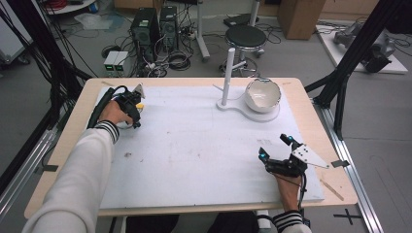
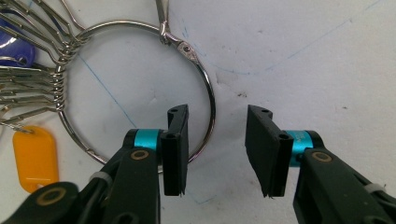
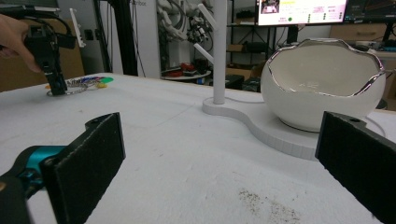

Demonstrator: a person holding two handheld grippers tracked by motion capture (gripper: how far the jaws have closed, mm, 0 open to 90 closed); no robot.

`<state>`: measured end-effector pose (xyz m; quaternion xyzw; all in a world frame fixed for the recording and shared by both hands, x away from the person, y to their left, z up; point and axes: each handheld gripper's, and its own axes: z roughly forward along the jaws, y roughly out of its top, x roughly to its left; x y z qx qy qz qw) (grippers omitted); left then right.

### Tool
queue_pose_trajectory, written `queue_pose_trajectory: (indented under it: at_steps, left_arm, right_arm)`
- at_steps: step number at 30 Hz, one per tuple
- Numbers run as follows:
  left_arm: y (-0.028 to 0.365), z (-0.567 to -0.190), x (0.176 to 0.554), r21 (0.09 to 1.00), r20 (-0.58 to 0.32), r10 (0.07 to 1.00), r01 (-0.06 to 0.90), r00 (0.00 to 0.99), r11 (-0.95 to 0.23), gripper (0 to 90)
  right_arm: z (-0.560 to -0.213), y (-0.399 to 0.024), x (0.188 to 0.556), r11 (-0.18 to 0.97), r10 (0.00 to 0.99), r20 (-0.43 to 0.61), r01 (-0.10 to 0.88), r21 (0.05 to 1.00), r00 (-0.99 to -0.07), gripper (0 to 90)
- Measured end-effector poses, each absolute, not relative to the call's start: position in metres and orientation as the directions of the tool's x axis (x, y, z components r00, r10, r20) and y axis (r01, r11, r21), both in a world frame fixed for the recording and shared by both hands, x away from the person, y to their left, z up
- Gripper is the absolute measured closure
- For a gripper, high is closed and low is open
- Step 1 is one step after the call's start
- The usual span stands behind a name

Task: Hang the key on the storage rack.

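Note:
A large metal key ring [image 2: 212, 100] lies flat on the white board at the far left, strung with several keys, an orange tag [image 2: 35, 156] and a blue tag [image 2: 11, 46]. My left gripper [image 2: 217, 149] points down at it, one jaw inside the ring and the other outside. The ring's wire runs between the pads, close to the inner one, and neither pad presses on it. From above, the left gripper [image 1: 136, 121] covers most of the ring beside a yellow tag [image 1: 140, 105]. My right gripper [image 1: 275, 147] rests open and holds nothing at the near right.
A white egg-shaped bowl [image 1: 262, 94] with a silver jagged rim sits on a white base [image 1: 243, 110] that carries an upright post with pegs [image 1: 227, 73], at the far right of the white board [image 1: 194, 145]. The bowl [image 3: 322, 84] stands ahead of the right gripper.

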<state>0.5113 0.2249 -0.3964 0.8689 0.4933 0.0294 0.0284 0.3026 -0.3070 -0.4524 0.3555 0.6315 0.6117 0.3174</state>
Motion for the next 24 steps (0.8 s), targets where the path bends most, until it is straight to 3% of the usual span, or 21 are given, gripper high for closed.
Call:
queue_pose_trajectory:
  at_steps: [24]
  left_arm:
    - [0.2246, -0.3999, 0.514, 0.055, 0.032, 0.867, 0.865, 0.497, -0.498, 72.6]
  right_arm:
    - [-0.4522, -0.3071, 0.3032, 0.004, 0.838, 0.028, 0.057, 0.998, -0.545, 0.9]
